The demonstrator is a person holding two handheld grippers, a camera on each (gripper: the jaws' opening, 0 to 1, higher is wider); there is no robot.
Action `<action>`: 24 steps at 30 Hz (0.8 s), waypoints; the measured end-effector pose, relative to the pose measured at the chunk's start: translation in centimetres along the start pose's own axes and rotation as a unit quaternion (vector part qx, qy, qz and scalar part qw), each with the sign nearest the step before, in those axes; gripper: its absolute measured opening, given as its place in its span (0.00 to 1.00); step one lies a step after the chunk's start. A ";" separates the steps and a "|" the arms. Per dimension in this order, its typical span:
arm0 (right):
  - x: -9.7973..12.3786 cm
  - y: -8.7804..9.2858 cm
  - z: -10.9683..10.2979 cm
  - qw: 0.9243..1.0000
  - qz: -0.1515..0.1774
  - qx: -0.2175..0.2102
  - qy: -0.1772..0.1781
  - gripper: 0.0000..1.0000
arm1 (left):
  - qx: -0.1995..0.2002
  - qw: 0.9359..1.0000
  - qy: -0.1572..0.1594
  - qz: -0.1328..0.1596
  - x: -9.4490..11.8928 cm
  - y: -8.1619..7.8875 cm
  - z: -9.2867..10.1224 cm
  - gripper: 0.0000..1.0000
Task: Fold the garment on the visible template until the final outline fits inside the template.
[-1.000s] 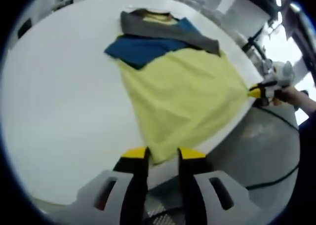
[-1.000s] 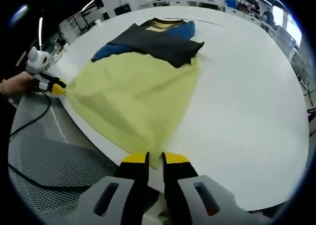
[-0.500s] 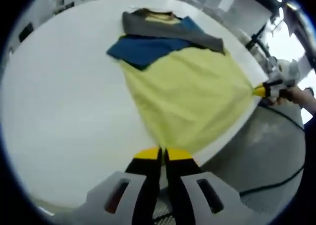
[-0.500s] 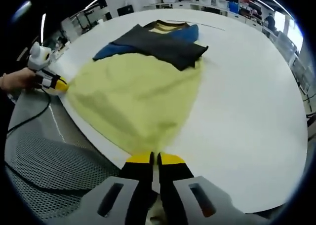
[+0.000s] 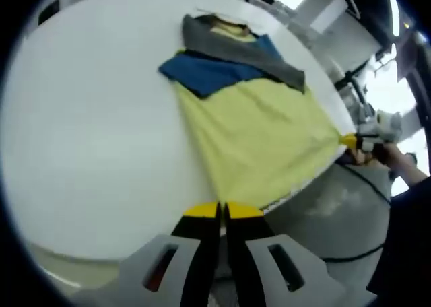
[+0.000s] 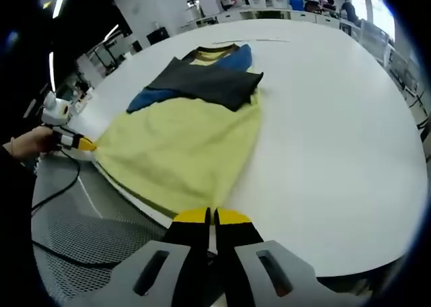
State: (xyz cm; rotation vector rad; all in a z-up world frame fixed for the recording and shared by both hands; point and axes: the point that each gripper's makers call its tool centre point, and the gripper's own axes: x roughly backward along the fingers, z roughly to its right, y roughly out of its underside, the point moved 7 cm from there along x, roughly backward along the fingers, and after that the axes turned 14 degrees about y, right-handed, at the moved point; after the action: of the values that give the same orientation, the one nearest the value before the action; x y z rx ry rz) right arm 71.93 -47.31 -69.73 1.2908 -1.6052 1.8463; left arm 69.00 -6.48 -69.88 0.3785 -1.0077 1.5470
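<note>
I have both sets of tongs at the hem of the garment [image 5: 252, 135], each clamped on one bottom corner of its yellow body. In the left gripper view my left tongs [image 5: 222, 211] have their yellow-tipped jaws pressed together on the near corner, right at the edge of the white counter [image 5: 94, 118]. The right tongs [image 5: 351, 141] show at the far right of that view, pinching the other corner where the cloth draws to a point. In the right gripper view the right tongs [image 6: 213, 217] are closed on the near corner, and the left tongs [image 6: 79, 143] hold the opposite corner at the left, with a hand [image 6: 30, 144] behind them. The garment lies flat on the counter with its long axis running away from me: hem at the counter edge, collar pointing toward the far side. The hem is stretched taut between the two corners along the edge. Near the collar, a grey sleeve [image 6: 202, 85] lies folded across the chest over a blue sleeve [image 5: 202, 71]. Beyond the edge I see a grey floor [image 5: 330, 199] and a dark cable [image 6: 57, 192].
</note>
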 end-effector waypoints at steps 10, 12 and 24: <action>3.7 -0.9 0.1 0.999 0.027 0.014 -0.013 0.03 | 0.044 0.998 0.041 0.022 2.6 0.8 1.6 0.00; 4.4 -0.8 -0.1 0.999 0.029 0.018 -0.017 0.03 | 0.053 0.997 0.048 0.031 3.1 0.8 2.0 0.00; 7.9 -0.3 -1.2 0.998 0.028 0.031 -0.036 0.03 | 0.071 0.994 0.074 0.049 6.4 2.1 5.8 0.00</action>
State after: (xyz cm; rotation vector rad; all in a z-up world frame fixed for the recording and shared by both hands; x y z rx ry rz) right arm 67.67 -48.36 -63.05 1.3660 -1.6491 1.9169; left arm 63.71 -6.70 -62.69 0.3121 -0.8142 1.7150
